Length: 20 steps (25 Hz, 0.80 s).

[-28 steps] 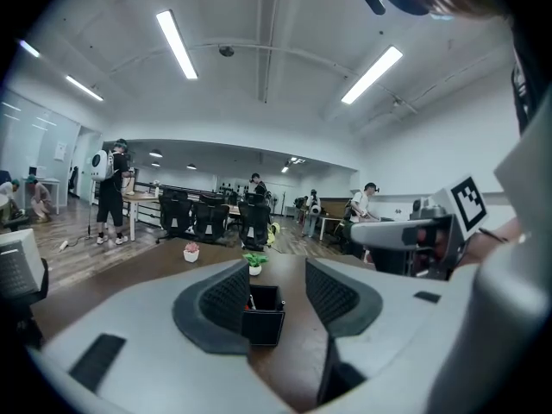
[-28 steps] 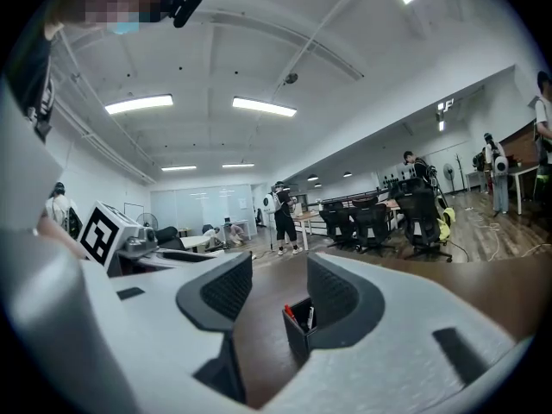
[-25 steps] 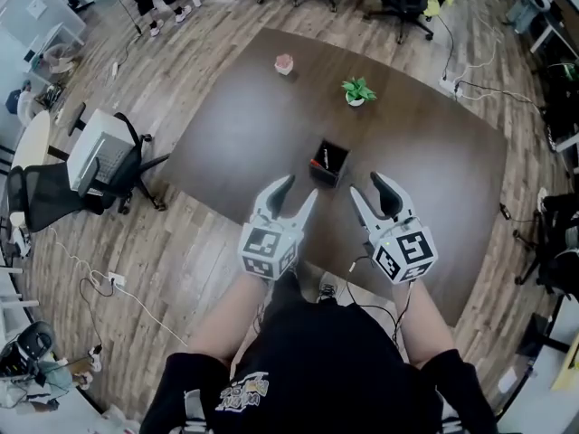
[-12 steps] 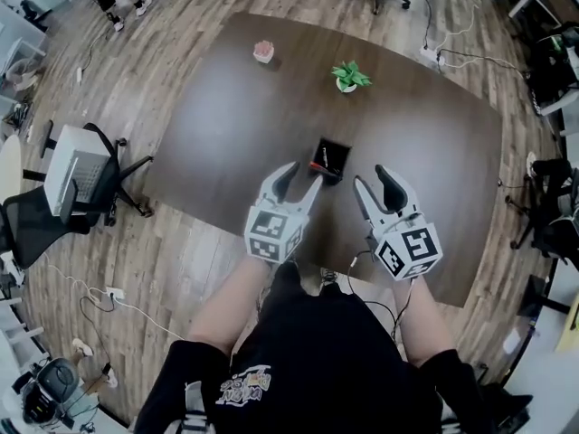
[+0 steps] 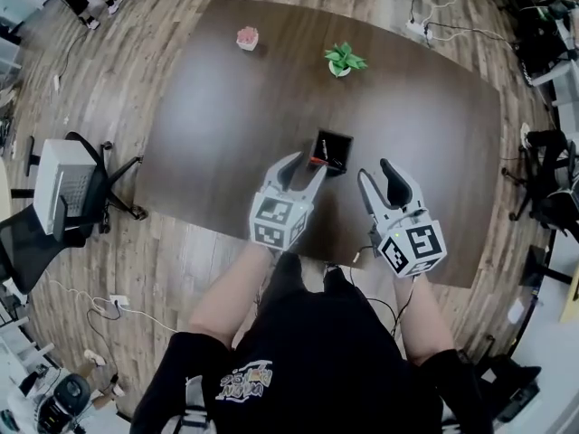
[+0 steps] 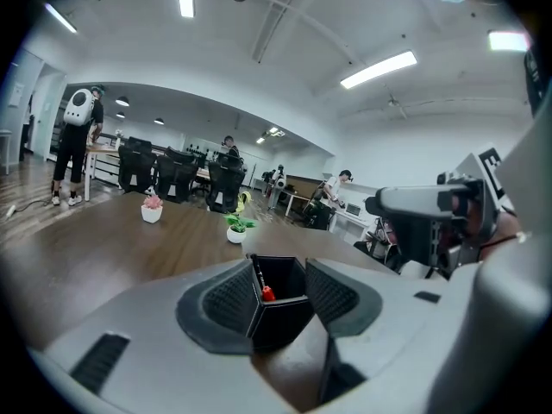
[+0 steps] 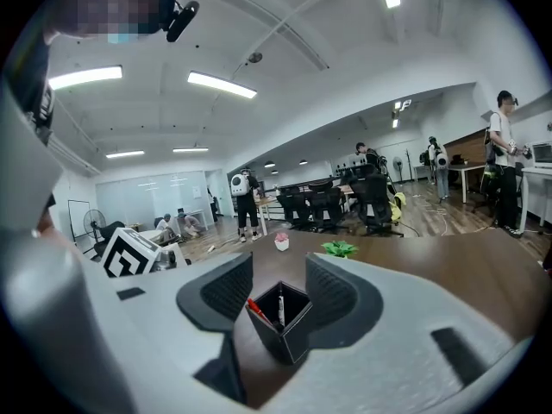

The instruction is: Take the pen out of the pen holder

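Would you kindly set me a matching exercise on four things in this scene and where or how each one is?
Things:
1. pen holder
2. green plant
3. pink plant
4. left gripper

Descriptions:
A. jaws apart, holding nothing
B. near the table's far left corner
C. black, with a red-capped pen inside
D. far side, straight beyond the pen holder

Pairs: 1-C, 2-D, 3-B, 4-A

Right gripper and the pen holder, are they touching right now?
Apart. In the head view a strip of bare table separates the open jaws of the right gripper from the pen holder.
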Available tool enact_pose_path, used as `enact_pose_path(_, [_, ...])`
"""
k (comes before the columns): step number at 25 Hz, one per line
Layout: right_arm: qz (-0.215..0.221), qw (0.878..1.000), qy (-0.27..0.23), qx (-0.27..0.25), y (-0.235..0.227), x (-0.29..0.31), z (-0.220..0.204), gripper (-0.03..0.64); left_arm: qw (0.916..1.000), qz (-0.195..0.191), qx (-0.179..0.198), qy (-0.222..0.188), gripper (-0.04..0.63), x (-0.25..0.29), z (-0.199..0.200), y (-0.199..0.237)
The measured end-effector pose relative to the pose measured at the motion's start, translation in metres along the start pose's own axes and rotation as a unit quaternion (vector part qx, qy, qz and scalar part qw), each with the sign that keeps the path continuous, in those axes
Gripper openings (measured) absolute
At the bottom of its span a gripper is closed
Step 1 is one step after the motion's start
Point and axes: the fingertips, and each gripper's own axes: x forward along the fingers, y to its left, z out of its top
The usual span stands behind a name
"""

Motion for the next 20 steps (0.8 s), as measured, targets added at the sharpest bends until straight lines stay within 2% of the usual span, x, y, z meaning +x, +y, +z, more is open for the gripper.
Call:
enact_pose_path(13, [-0.040,0.999,0.012,0.025,-0.016,-0.001,-0.022,0.186,0.9990,-0.029,-0.013,0.029,0.160,0.023,-0.022,0.004])
enact_pose_path(17, [-0.044,0.999,0.012,0.030,-0.018,0.001,-0.025,0.186,0.9993,-0.022,-0.014,0.028,0.137,0.024,-0.024,0.008])
enact_pose_path(20, [-0.044,0.998,0.014,0.032,-0.020,0.002,-0.026,0.186,0.9996,-0.010,0.003,0.027,0.114,0.024,-0.026,0.010])
